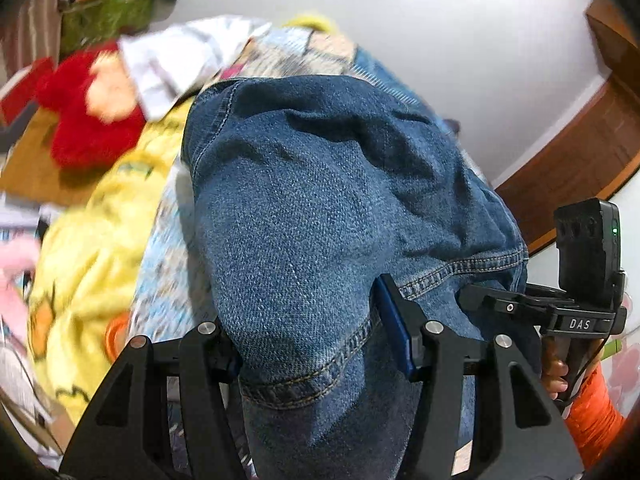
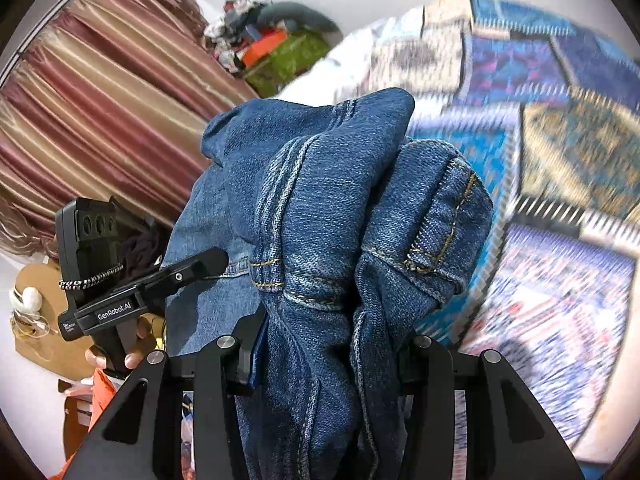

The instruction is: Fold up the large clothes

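Jeans (image 1: 320,200) bunched betw. both grippers, L gripper (image 1: 320,344) & R gripper (image 2: 324,344) fingers each pinching denim, bulk draped far of fingers over bed (image 2: 560,160).

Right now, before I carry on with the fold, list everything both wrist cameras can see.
jeans: one, blue denim, bunched, clamped in both grippers
patterned quilt: one, blue and cream, under the jeans
yellow blanket: one, left in left view
red plush toy: one, far left
striped curtain: one, maroon and cream, left in right view
green bin: one, heaped with clutter, by the wall
left gripper: black, shut on jeans
right gripper: black, shut on jeans
hand: one, holding the left gripper's handle
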The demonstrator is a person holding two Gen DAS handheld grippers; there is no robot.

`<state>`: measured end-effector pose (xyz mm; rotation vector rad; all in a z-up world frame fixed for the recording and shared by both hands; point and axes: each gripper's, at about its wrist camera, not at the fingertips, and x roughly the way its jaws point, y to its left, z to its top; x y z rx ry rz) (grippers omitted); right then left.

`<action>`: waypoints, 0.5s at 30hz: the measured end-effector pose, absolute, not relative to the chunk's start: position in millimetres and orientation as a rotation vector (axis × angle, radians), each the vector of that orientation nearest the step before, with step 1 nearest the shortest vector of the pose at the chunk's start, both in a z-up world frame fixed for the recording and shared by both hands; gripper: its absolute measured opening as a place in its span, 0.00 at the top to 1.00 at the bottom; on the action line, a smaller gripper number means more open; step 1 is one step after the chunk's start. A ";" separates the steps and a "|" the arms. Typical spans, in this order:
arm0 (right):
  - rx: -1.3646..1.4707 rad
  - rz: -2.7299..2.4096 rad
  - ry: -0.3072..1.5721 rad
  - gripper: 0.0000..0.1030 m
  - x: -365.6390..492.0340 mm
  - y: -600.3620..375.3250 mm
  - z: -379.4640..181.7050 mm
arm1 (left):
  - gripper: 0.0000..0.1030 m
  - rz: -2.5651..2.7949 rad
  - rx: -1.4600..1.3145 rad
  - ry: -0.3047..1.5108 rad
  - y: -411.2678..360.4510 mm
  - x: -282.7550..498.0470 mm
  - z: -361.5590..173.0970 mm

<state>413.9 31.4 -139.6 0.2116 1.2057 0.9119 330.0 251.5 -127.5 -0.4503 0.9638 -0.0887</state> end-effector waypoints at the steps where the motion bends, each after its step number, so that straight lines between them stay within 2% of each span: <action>1: 0.212 0.911 1.229 0.59 412.2 36.4 -149.7 | 0.45 -0.078 -0.461 0.982 254.9 326.9 -139.2; 7: 0.184 0.893 1.352 0.59 405.6 60.3 -211.8 | 0.45 -0.033 -0.486 1.090 270.5 312.6 -202.1; 12: 0.073 0.927 1.345 0.56 401.9 69.9 -223.0 | 0.36 0.003 -0.454 1.064 268.4 292.9 -221.7; 15: -0.028 0.937 1.317 0.45 388.9 67.4 -218.1 | 0.34 0.034 -0.362 1.041 261.9 279.5 -214.6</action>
